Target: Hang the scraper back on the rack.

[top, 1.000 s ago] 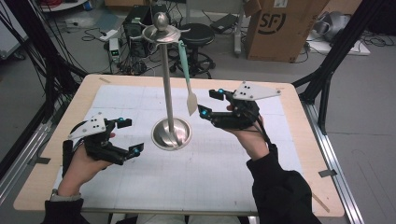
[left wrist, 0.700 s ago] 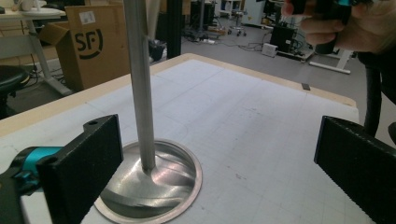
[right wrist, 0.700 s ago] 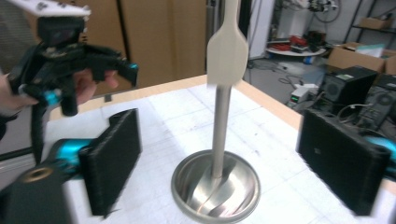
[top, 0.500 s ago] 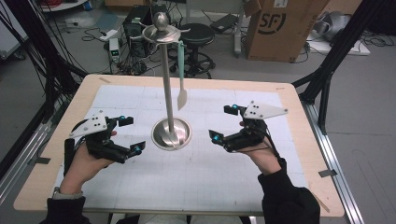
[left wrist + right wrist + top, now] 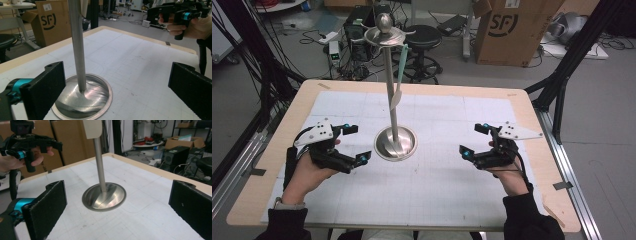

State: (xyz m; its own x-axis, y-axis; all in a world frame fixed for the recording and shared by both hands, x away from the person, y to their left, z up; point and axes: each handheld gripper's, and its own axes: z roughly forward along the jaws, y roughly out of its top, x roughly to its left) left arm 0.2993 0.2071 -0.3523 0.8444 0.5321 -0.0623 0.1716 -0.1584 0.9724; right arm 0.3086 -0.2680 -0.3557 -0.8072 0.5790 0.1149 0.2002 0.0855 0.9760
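A steel stand (image 5: pixel 396 143) with a round base and a tall pole stands mid-table; its top (image 5: pixel 384 30) carries hooks. A pale utensil with a green handle (image 5: pixel 401 70) hangs from one hook beside the pole, touched by neither gripper. My left gripper (image 5: pixel 358 143) is open, just left of the base, nothing between its fingers. My right gripper (image 5: pixel 472 139) is open, well right of the base. In the left gripper view the base (image 5: pixel 82 97) lies between the wide jaws. In the right gripper view the utensil's blade (image 5: pixel 92 128) hangs above the base (image 5: pixel 104 196).
A white gridded mat (image 5: pixel 452 190) covers the wooden table (image 5: pixel 537 165). Beyond the far edge are a cardboard box (image 5: pixel 512 30), a black stool (image 5: pixel 422 37) and cables on the floor. Black frame legs (image 5: pixel 562 80) rise at the table's sides.
My right gripper has drawn back from the hanging utensil, down and to the right, and now rests low over the table. The utensil hangs free and has swung slightly. The left gripper barely moved.
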